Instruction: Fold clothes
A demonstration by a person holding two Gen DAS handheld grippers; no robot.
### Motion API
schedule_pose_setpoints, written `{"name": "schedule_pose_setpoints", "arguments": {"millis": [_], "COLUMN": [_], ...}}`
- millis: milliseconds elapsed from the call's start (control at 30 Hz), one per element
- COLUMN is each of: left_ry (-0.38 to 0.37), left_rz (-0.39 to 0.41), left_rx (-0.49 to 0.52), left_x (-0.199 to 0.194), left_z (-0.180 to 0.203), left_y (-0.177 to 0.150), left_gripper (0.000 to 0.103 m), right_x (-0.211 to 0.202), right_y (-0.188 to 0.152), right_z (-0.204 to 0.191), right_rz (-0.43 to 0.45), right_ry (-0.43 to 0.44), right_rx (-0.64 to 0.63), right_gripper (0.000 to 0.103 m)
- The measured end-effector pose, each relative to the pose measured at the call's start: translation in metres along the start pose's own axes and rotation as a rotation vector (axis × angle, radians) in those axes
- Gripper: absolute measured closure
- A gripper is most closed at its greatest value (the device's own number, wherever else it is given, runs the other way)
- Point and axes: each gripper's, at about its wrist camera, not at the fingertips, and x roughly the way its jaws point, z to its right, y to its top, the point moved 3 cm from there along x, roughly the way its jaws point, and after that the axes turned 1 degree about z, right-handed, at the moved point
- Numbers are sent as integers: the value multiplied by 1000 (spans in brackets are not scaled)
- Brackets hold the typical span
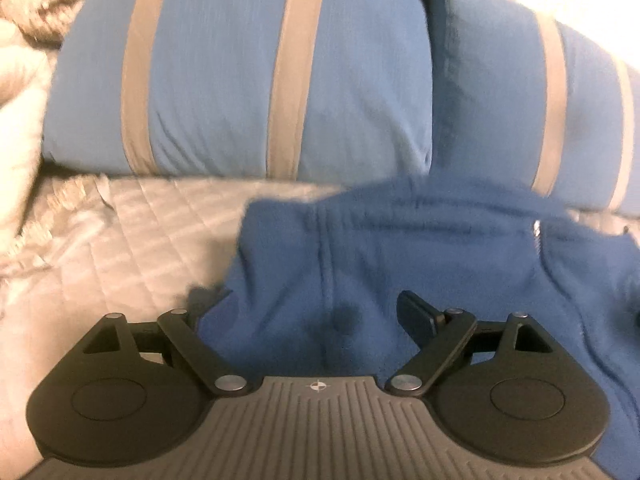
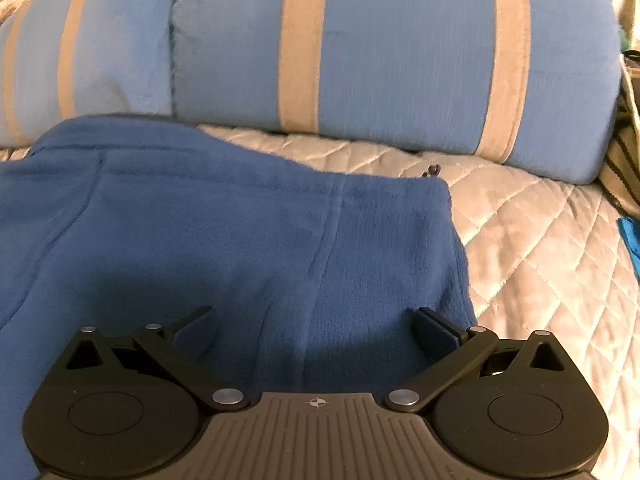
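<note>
A dark blue fleece garment (image 1: 420,248) with a zipper lies on a quilted bedspread (image 1: 132,232). My left gripper (image 1: 312,320) is open, low over the garment's left edge; fabric lies between the jaws, and only the right finger (image 1: 416,316) shows clearly. In the right wrist view the same fleece (image 2: 200,220) covers the left and middle, its right edge running down the quilt (image 2: 532,240). My right gripper (image 2: 316,328) is open over the garment's lower right part, both fingers spread wide with fleece between them.
Two light blue pillows with grey stripes (image 1: 248,76) (image 2: 400,52) stand along the far side of the bed. A crumpled beige blanket (image 1: 24,92) lies at the left. A striped cloth (image 2: 624,160) and a small bright blue item (image 2: 630,240) sit at the right edge.
</note>
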Motion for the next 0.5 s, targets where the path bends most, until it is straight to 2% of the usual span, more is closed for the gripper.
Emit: {"name": "schedule_pose_setpoints", "arguments": {"millis": [133,367,500], "left_ry": [-15,-78,-109], "left_rz": [26,9,-8], "left_rx": [16,38,70], "left_x": [-27,-61,-71], "left_z": [-18,-48,-56], "left_y": [7,3,-4], "left_gripper": [16,16,16], "right_x": [-15,-63,-84], "right_y": [-3,-8,-12], "right_z": [2,6,17], "right_rz": [-21,65,103], "right_ry": [23,-49,-29], "right_rx": [-47,-219,-240], "right_gripper": [0,0,0]}}
